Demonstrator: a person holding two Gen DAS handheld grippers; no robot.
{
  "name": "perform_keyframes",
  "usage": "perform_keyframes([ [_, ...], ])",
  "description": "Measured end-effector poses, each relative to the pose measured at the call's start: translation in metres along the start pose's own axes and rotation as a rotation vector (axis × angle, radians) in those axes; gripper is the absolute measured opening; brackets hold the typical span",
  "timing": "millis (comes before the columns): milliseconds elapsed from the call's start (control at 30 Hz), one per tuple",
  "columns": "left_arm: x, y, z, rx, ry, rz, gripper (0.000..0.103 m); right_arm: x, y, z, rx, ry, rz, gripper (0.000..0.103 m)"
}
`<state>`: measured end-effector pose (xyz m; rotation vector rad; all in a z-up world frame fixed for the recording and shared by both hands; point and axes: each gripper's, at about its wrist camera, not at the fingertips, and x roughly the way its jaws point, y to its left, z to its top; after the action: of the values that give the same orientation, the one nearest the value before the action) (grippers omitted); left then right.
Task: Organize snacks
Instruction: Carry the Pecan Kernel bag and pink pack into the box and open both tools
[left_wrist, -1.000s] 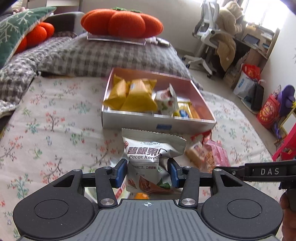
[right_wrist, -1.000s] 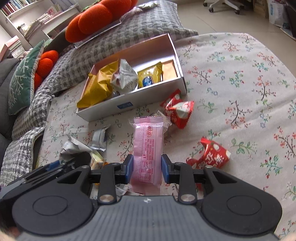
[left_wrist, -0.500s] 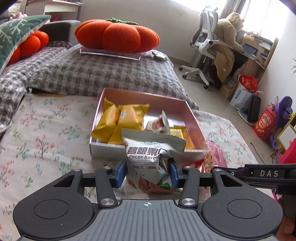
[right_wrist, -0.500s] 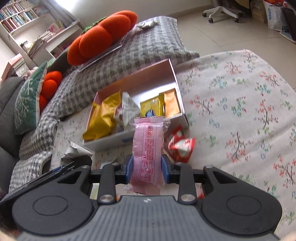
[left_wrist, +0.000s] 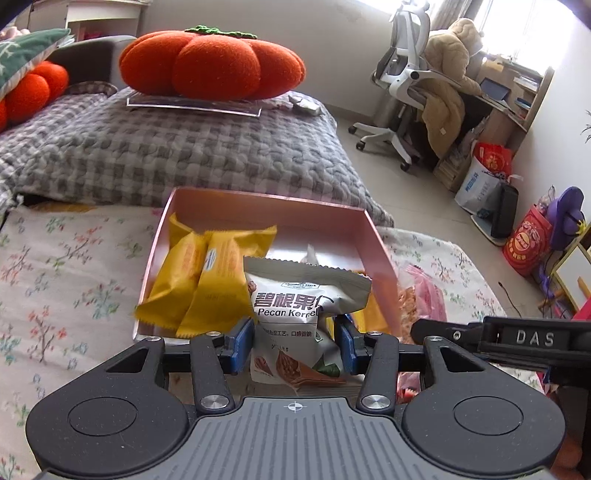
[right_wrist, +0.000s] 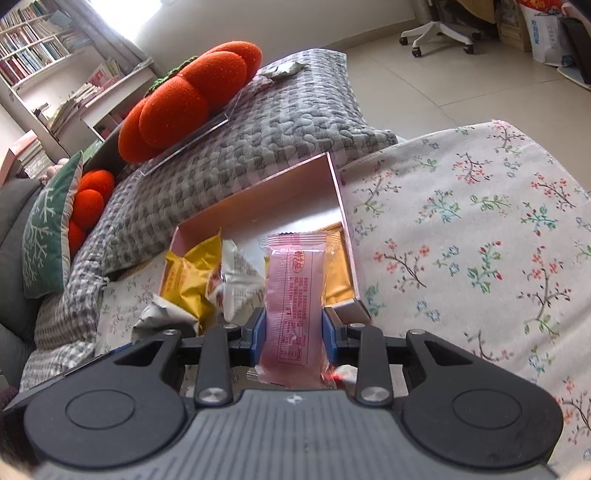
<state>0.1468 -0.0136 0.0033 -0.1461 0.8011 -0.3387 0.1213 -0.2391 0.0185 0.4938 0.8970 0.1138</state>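
My left gripper (left_wrist: 293, 341) is shut on a white pecan kernel packet (left_wrist: 291, 314) and holds it over the near edge of the pink box (left_wrist: 266, 197). Yellow snack packets (left_wrist: 207, 280) lie in the box's left part. My right gripper (right_wrist: 293, 330) is shut on a pink snack packet (right_wrist: 293, 291) and holds it over the pink box (right_wrist: 280, 177), above its right part. The yellow packets (right_wrist: 188, 277) and a white packet (right_wrist: 236, 280) also show in the right wrist view. The pink packet also shows in the left wrist view (left_wrist: 424, 299).
The box rests on a floral cloth (right_wrist: 461, 229). A grey checked cushion (left_wrist: 166, 147) with an orange pumpkin pillow (left_wrist: 210, 66) lies behind it. A green pillow (right_wrist: 48, 229) is at the left. An office chair (left_wrist: 406, 81) and bags stand on the floor at the right.
Both grippers have lifted and moved forward with their packets, from above the cloth in front of the box to over the box itself.
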Motion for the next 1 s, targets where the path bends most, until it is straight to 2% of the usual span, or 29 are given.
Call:
perform_keyframes([
  [267, 0.032, 0.007, 0.012, -0.022, 0.040, -0.002, 0.045, 0.014, 0.011, 0.011, -0.034, -0.001, 0.030, 0.029],
  [600, 0.059, 0.017, 0.022, -0.025, 0.030, 0.000, 0.044, 0.041, 0.010, 0.024, -0.025, 0.005, 0.032, 0.029],
  [1000, 0.067, 0.014, 0.033, -0.006, -0.008, -0.001, 0.046, 0.054, 0.009, 0.033, -0.029, -0.029, 0.014, 0.030],
])
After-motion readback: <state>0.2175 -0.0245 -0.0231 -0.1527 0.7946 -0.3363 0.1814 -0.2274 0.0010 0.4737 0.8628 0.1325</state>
